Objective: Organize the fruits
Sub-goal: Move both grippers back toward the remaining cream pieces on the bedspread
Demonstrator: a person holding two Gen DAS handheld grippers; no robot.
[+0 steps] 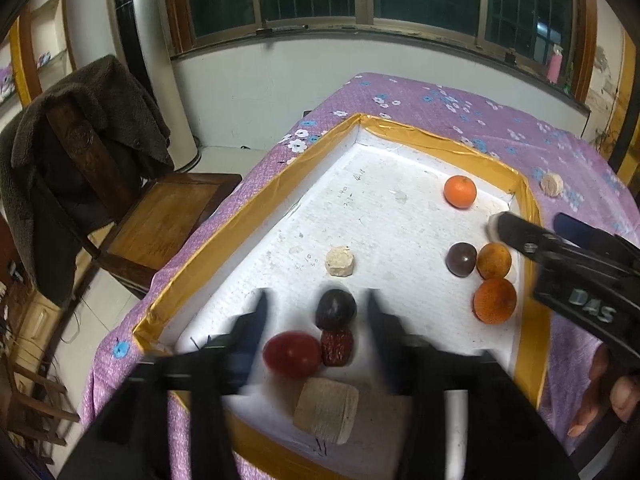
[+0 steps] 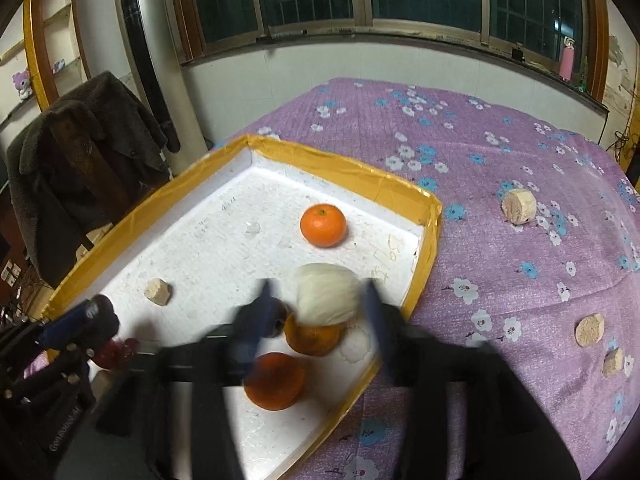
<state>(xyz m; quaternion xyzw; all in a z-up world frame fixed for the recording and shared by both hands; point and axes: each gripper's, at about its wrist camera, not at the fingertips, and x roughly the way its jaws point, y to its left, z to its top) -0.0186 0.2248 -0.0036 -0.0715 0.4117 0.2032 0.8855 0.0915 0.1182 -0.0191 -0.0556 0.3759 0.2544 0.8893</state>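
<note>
A white foam tray [image 1: 400, 236] with a gold rim lies on a purple flowered cloth. My left gripper [image 1: 316, 312] is open, its fingers either side of a dark plum [image 1: 335, 309], with a red fruit [image 1: 292, 354] and a red date [image 1: 337, 347] just below. My right gripper [image 2: 320, 300] holds a pale round object [image 2: 327, 299] between its fingers above an orange [image 2: 314, 336]; another orange [image 2: 274, 380] and a dark plum [image 2: 278, 316] lie beside. A bright orange [image 2: 323, 225] sits farther back. The right gripper also shows in the left wrist view [image 1: 532, 236].
Cork-like cylinders lie in the tray [image 1: 340, 262] [image 1: 326, 408] and on the cloth [image 2: 519, 201] [image 2: 589, 330] [image 2: 613, 362]. A wooden chair [image 1: 160, 216] with a dark coat stands left of the table. A tall white appliance [image 1: 148, 64] and windows are behind.
</note>
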